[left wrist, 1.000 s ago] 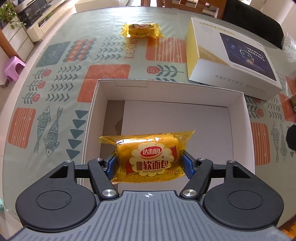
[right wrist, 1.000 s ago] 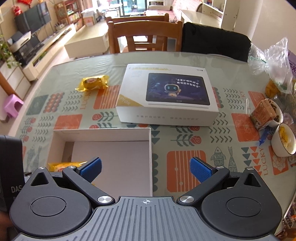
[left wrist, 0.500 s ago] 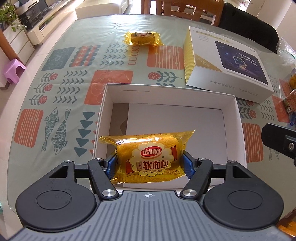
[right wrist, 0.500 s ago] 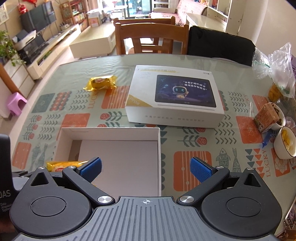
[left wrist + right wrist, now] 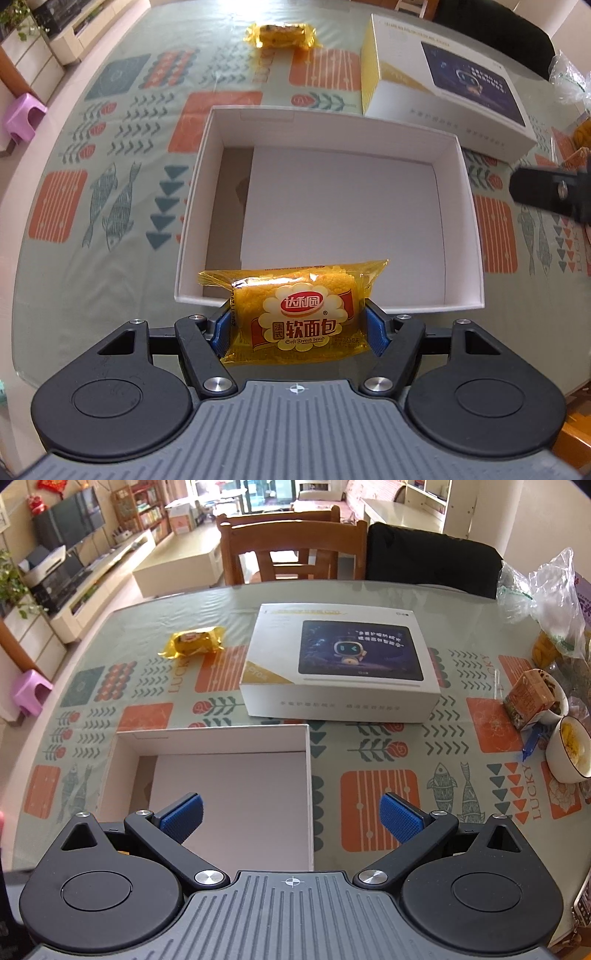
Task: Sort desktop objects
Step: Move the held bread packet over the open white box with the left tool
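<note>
A yellow bread packet (image 5: 297, 314) was held crosswise between the blue pads (image 5: 375, 330) of the left gripper (image 5: 297, 326), with the printed face turned up and the crimped ends sticking out past the fingers on both sides. It was gripped across its short width, probably so that the soft loaf could be carried flat and released without tipping. The jaws were closed only as far as the packet allowed, and the wrapper was pressed in slightly at each pad.

The packet was seen over the near wall of the open white box (image 5: 469, 206), to the left of that wall's middle; whether it was raised above the rim or touching it could not be told. The box lay with its mouth up and nothing but a pale liner sheet inside, which suggested that it was meant as the collecting place for the snacks.

A second bread packet (image 5: 192, 646) lay on the tablecloth beyond the far left corner of the box, well apart from it and not yet sorted. A closed tablet carton (image 5: 341, 664) rested just beyond the far right corner of the box.

The right gripper (image 5: 291, 818) was held over the near right corner of the box, with its jaws spread wide and nothing between them, apparently kept free for the remaining packet.
</note>
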`<state>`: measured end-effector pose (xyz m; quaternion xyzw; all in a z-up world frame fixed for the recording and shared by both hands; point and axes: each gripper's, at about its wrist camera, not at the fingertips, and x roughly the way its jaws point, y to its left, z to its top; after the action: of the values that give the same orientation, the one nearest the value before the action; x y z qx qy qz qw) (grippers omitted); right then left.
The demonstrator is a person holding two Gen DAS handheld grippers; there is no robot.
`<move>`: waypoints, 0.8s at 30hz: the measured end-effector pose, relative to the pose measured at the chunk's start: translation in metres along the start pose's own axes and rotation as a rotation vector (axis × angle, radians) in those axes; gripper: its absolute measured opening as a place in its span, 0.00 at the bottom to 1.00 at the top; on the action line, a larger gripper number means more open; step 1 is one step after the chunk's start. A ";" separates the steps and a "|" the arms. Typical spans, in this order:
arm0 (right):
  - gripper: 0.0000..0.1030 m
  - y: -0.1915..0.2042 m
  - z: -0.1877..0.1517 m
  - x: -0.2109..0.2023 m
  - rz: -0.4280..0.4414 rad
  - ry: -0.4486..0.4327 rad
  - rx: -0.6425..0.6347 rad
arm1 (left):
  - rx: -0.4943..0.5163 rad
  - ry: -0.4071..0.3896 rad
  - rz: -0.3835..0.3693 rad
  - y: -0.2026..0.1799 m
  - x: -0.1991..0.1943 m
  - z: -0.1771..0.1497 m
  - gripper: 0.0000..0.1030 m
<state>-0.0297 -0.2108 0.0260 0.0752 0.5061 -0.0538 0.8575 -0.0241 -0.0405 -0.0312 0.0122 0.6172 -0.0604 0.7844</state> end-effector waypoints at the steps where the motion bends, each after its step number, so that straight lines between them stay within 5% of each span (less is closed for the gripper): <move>1: 1.00 0.000 0.000 0.000 0.002 -0.001 0.001 | 0.000 0.008 -0.003 0.000 -0.001 -0.003 0.83; 24: 1.00 -0.019 -0.014 -0.007 0.017 -0.002 0.032 | 0.015 0.030 0.035 -0.006 -0.018 -0.033 0.83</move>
<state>-0.0486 -0.2265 0.0240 0.0931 0.5035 -0.0547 0.8572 -0.0604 -0.0419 -0.0213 0.0298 0.6281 -0.0508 0.7759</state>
